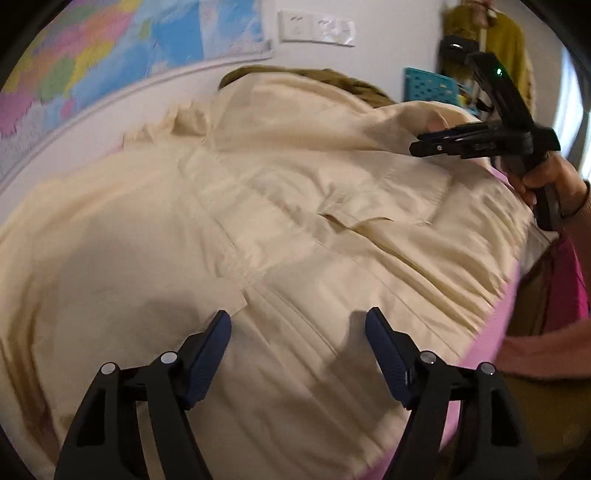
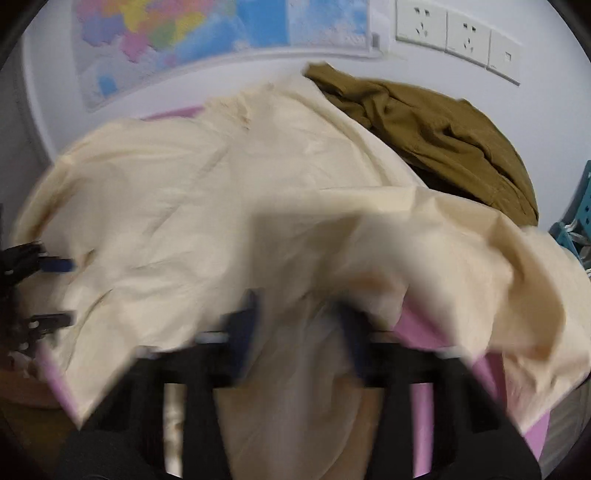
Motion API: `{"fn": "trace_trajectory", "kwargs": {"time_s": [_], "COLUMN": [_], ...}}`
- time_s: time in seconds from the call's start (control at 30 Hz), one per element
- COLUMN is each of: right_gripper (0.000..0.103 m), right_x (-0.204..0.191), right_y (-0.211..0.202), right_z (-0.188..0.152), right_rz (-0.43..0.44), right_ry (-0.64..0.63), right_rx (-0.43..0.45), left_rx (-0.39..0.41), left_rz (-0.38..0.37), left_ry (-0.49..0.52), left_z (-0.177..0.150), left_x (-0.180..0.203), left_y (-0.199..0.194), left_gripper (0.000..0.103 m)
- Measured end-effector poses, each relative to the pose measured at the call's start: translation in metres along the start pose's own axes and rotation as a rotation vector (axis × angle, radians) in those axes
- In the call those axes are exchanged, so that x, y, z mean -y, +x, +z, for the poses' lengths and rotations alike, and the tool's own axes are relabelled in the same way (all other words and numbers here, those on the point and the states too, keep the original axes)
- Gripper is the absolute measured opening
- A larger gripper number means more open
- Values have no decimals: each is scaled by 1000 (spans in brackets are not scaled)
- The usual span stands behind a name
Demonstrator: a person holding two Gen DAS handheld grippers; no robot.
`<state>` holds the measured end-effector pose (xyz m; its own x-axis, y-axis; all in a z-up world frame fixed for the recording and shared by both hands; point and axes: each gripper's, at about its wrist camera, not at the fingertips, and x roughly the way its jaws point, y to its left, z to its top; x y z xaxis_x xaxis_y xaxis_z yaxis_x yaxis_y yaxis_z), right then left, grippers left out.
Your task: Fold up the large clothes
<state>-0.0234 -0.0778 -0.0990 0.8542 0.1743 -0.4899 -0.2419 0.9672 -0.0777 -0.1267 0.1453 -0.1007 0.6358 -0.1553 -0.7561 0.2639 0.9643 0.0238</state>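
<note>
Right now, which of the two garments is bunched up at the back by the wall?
The olive-brown crumpled garment, heaped under the wall sockets. The large cream fabric garment lies spread across the pink surface in front of it.

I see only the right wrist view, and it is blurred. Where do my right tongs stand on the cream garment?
Observer: The right tongs are at the far right edge of the cream garment, where the cloth rises in a fold. I cannot tell whether they grip it.
Operator: Is the middle flat?
Observer: Mostly, but a pocket opening gapes there among creases.
Operator: What is behind my tongs?
Observer: A yellow-green garment hangs on the wall beyond them.
</note>
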Motion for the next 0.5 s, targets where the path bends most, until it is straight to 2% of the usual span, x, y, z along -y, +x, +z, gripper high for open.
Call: {"fn": "trace_trajectory", "kwargs": {"time_s": [0.1,0.17,0.23,0.27,0.3,0.33,0.37,0.4,0.43,0.5], "right_gripper": [12,16,26,38,47,52,66,75,86,82], "right_x": [24,29,37,44,55,67,76,91,105,134], "right_y": [16,-1,-34,-53,-78,-102,-116,-131,-137,-130], "right_z": [0,-7,-17,-24,-32,-41,-47,-56,-64,-76], "right_rz": [106,132,142,149,121,74,33,-56,-122,-174], "right_ry": [142,157,168,185,214,240,256,283,306,368], "right_rx": [-19,17,94,149,222,289,327,365,367,307], "left_rx": [-25,-29,6,27,36,46,56,64,72,87], "left_rz": [26,21,-8,-23,-24,-29,-39,-46,-57,-110], "left_ry": [-71,-77,-57,-50,-51,-54,-60,-64,-69,-82], "left_z": [12,17,18,19,20,23,27,31,36,46], "left_x": [-10,-10,-7,-7,-7,-8,-8,-7,-7,-6], "left_y": [14,13,2,-4,-7,-9,-11,-11,-11,-9], "left_gripper": [73,72,73,74,74,74,74,74,74,74]}}
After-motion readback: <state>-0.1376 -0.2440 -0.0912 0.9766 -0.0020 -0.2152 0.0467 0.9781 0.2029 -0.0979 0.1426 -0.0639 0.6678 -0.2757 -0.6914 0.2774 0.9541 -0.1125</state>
